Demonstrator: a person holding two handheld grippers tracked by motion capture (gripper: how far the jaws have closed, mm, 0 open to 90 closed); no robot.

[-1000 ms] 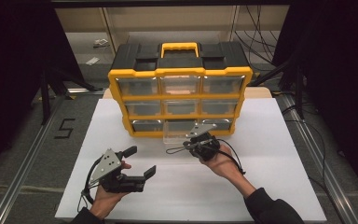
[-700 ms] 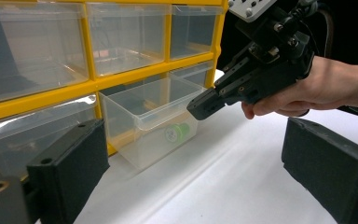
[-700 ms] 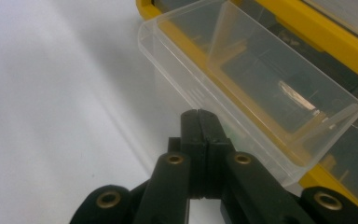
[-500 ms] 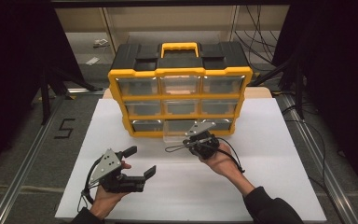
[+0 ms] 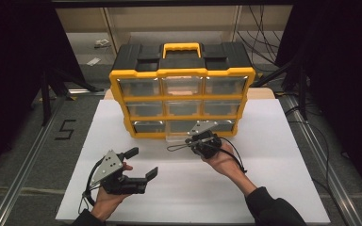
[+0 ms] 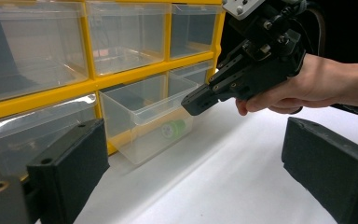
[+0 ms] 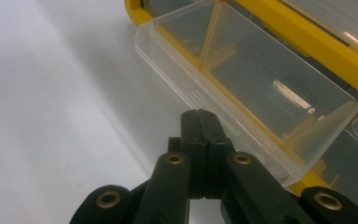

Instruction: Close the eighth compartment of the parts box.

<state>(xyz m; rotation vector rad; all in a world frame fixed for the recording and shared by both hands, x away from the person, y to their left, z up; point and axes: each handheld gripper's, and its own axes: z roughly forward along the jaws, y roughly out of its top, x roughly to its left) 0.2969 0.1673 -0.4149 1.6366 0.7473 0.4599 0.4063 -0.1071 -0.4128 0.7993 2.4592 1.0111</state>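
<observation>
At frame centre, the pulled-out clear drawer [image 6: 144, 123] holds a green roll [image 6: 174, 129]; right gripper [image 6: 196, 103] closed beside it, left gripper [image 5: 143, 165] open.

A single black numeral "5" [image 5: 65, 129] is showing in the high view, marked in dark strips on the grey floor just off the worktop's [image 5: 264, 188] left edge, at about nine o'clock from the yellow drawer cabinet [image 5: 181, 75]. Nothing else is reading as text: no label or brand is standing legibly on the cabinet or its drawers.
</observation>
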